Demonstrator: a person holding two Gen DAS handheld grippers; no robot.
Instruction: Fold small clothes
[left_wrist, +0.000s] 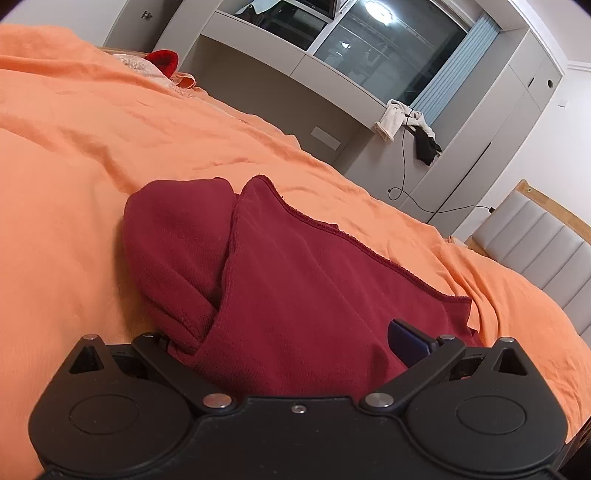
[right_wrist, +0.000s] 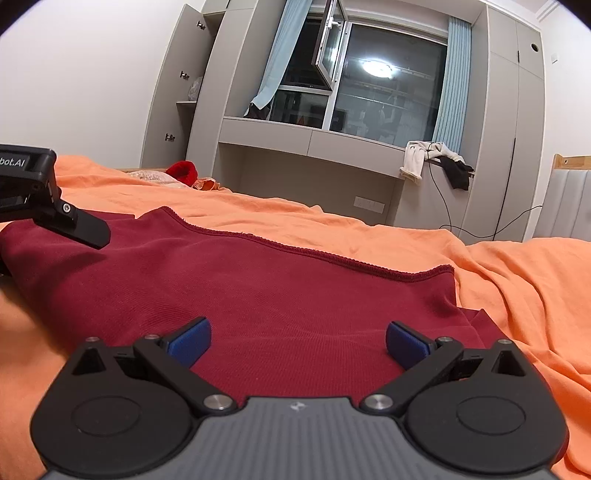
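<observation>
A dark red garment (left_wrist: 295, 280) lies on the orange bedsheet (left_wrist: 74, 166); its left part is folded over. My left gripper (left_wrist: 291, 343) is open wide, low over the garment's near edge; cloth covers its left pad and the right blue pad (left_wrist: 408, 341) shows. In the right wrist view the same garment (right_wrist: 277, 280) lies flat with its hem toward the window. My right gripper (right_wrist: 297, 343) is open and empty, with both blue pads resting over the garment's near edge. The left gripper (right_wrist: 74, 225) shows at the garment's left end.
A red item (right_wrist: 183, 170) and a pale cloth lie at the bed's far edge. A grey desk unit (right_wrist: 314, 166) with clothes (right_wrist: 436, 162) and a hanging cable stands under the window. A padded headboard (left_wrist: 543, 243) is at the right.
</observation>
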